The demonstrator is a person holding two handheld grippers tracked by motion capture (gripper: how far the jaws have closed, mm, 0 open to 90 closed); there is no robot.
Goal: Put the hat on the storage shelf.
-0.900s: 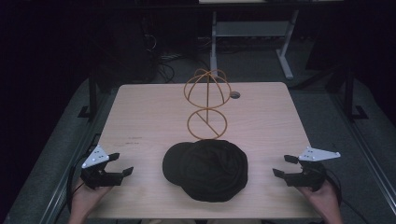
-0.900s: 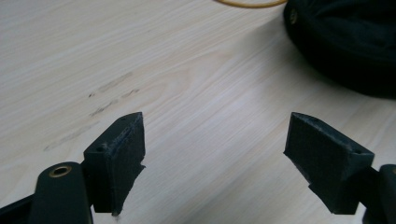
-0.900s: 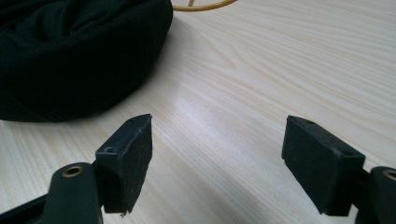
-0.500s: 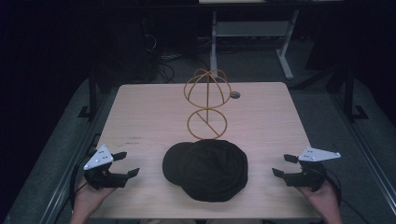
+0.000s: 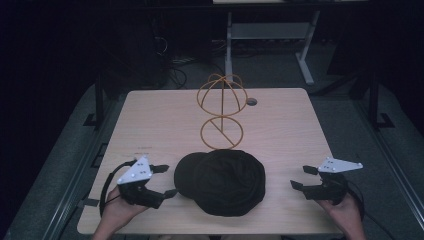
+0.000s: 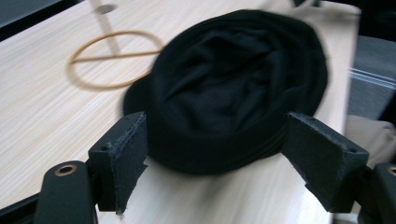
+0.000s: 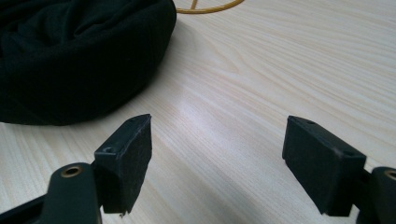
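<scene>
Hat (image 5: 222, 181) sits untouched near the wire stand (image 5: 221, 112); left claw (image 5: 165, 181) spread beside it, right claw (image 5: 302, 178) spread, nothing grabbed yet.

Your hat (image 5: 222, 182) is a black, soft cloth cap lying flat on the near middle of the table (image 5: 165, 125), between your two hands. Its crown sags into loose folds, and a rounded part, probably the brim, sticks out on its left side. The far edge sits just beside the base ring of the stand (image 5: 221, 132), maybe touching it; the blur makes that hard to tell. The stand is thin gold wire, upright: a flat ring on the wood, a short stem, and a round cage on top.
</scene>
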